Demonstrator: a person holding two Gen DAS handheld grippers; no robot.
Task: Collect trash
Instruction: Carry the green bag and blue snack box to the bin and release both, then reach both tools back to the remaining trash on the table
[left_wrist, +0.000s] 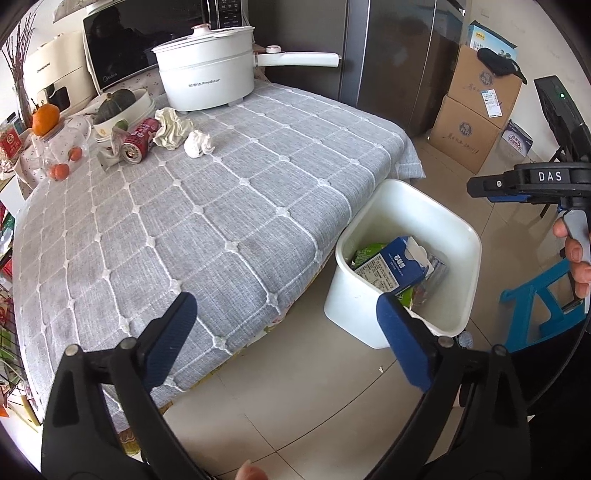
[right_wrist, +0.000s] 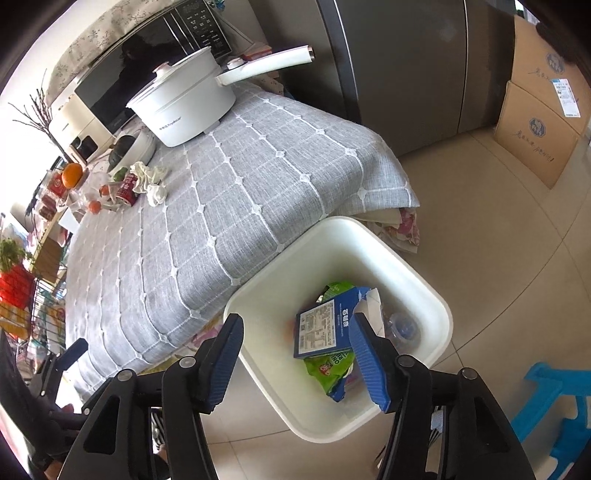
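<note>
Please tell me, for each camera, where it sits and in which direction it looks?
Left wrist: on the left tongs, looking down across the grey checked tablecloth; open tongs and a fingertip show.
Right wrist: on the right tongs, above the white plastic bin; open tongs show.
Shared: bin, blue milk carton, white electric pot, red can.

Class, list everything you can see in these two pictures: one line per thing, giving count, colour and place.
bin: 1, white, floor by table edge
carton: 1, blue, inside bin
wrapper: 1, green, inside bin under carton
can: 1, red, lying on table's far side
crumpled tissues: 2, white, beside can
pot: 1, white, table's far end
tablecloth: 1, grey
cardboard boxes: 2, brown, stacked on floor
stool: 1, blue, floor
left gripper: open, empty
right gripper: open, over bin
</note>
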